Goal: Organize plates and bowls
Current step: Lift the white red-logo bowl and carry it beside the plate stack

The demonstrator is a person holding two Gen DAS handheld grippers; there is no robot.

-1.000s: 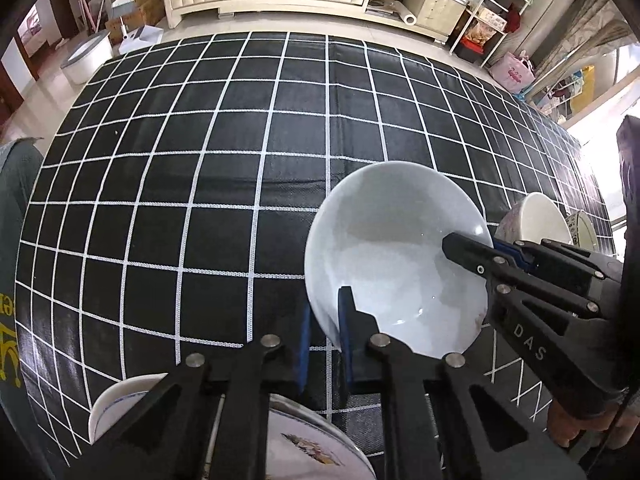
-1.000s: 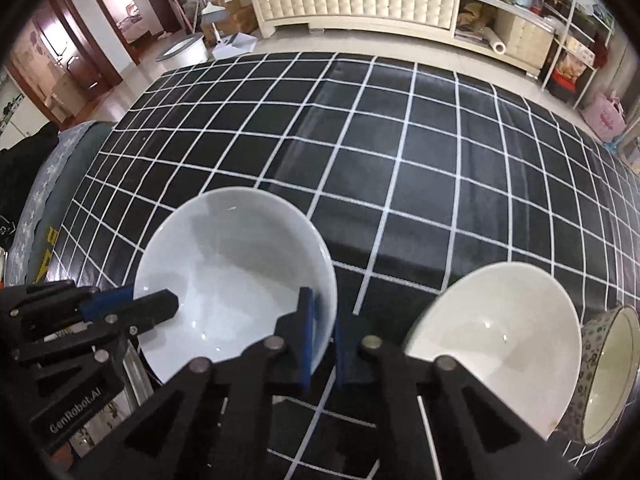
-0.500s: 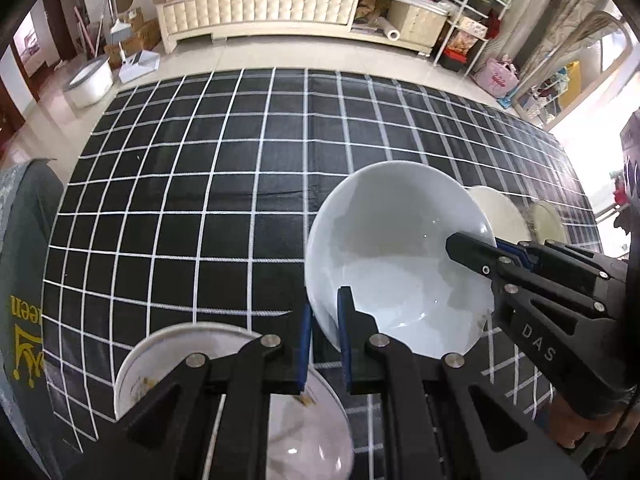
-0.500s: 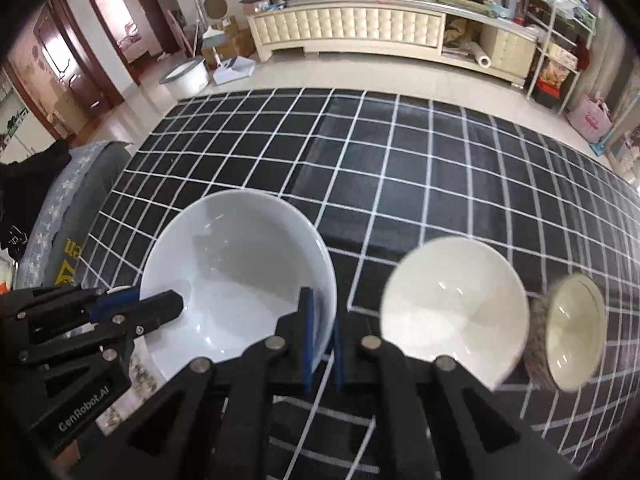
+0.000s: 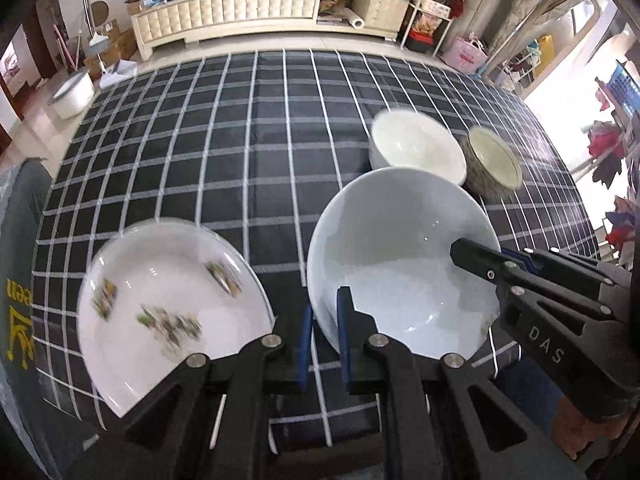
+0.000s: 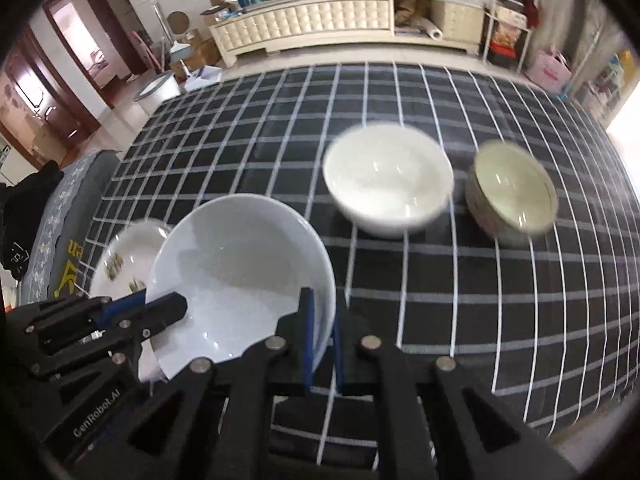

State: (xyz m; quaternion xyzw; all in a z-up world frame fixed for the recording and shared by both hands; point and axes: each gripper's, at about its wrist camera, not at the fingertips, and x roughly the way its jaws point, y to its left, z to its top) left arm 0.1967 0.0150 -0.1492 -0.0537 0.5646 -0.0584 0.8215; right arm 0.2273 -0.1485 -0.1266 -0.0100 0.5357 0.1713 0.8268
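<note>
A large white bowl (image 5: 404, 264) is held in the air by both grippers, tilted. My left gripper (image 5: 323, 344) is shut on its near-left rim. My right gripper (image 6: 320, 344) is shut on its right rim and shows in the left wrist view (image 5: 476, 258). The bowl also shows in the right wrist view (image 6: 240, 276). A white plate with a flower pattern (image 5: 168, 308) lies on the table below and left of the bowl. A smaller white bowl (image 6: 386, 184) and a patterned bowl (image 6: 512, 188) stand further back on the right.
The table has a black cloth with white grid lines (image 5: 248, 140). A grey chair or cushion (image 5: 16, 264) stands at the table's left edge. A cream cabinet (image 5: 256, 12) and shelves stand on the floor beyond the table.
Both grippers have risen and pulled back with the large white bowl. The patterned plate, the smaller white bowl and the patterned bowl have come further into view.
</note>
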